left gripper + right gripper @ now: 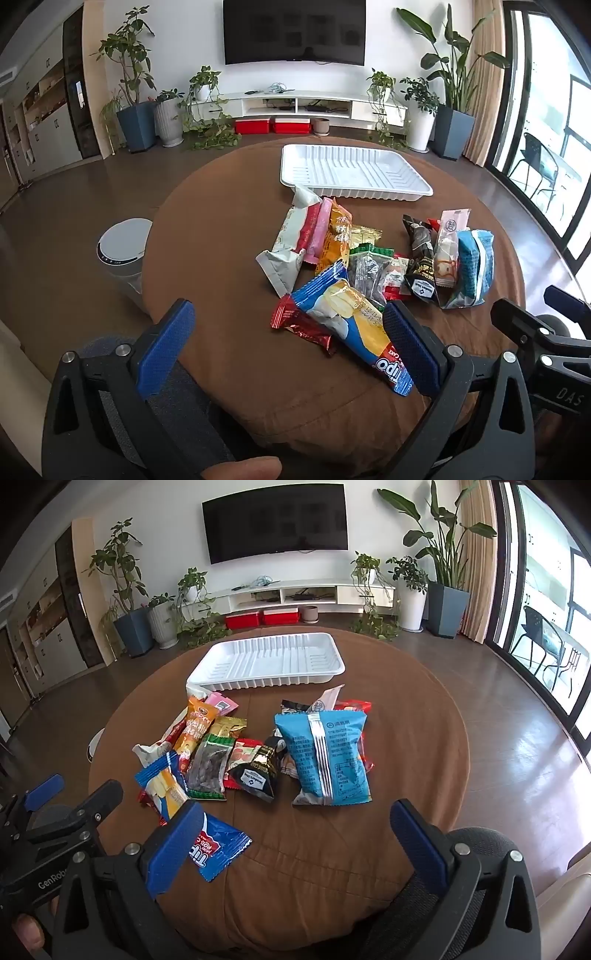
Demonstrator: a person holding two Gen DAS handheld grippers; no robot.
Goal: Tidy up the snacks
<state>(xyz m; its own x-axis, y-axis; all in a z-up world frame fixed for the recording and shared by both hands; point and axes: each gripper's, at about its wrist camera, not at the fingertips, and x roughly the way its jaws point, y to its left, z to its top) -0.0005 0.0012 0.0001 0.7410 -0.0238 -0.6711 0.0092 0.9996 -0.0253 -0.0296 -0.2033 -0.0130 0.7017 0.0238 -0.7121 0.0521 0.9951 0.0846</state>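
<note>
Several snack packets lie in a heap on the round brown table (pixel 221 369) (pixel 406 738). Behind them sits an empty white ribbed tray (pixel 354 173) (pixel 269 661). The blue roll-cake packet (pixel 354 325) (pixel 218 849) lies nearest, beside a red foil packet (pixel 299 325). A light blue bag (pixel 325 753) (pixel 474 266) lies on the right of the heap. My left gripper (pixel 288 332) is open above the table's near edge, its right pad close to the roll-cake packet. My right gripper (pixel 295 834) is open over bare cloth, short of the light blue bag. Nothing is held.
A white cylindrical appliance (pixel 123 247) stands on the floor left of the table. A dark mesh chair back (pixel 476 853) is at the near edge. Potted plants, a white TV bench (pixel 314 105) and red boxes (pixel 273 125) line the far wall. Glass doors are on the right.
</note>
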